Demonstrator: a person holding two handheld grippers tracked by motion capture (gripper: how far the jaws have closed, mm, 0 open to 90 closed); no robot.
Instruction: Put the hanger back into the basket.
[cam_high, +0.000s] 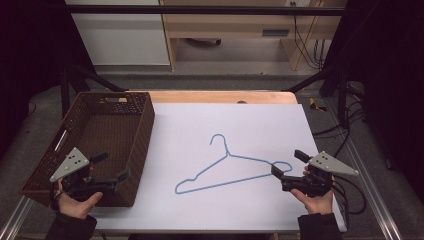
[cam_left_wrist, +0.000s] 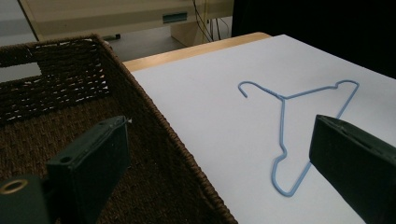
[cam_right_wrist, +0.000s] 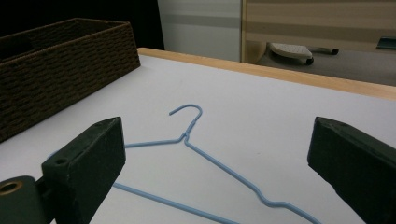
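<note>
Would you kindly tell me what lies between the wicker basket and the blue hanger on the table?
Nothing: in the high view, only bare white table top separates the basket from the hanger.

In the high view, the person's left hand (cam_high: 75, 202) comes in from the bottom left corner, dark sleeve at the wrist, fingers wrapped under the left gripper (cam_high: 111, 166). Its two black jaws stand wide apart and point to the right, the grey three-cornered plate on top. The right hand (cam_high: 316, 200) enters at the bottom right and cradles the right gripper (cam_high: 288, 162) from below. Its jaws are spread wide too, aimed left and a little away, with cables trailing off behind.
</note>
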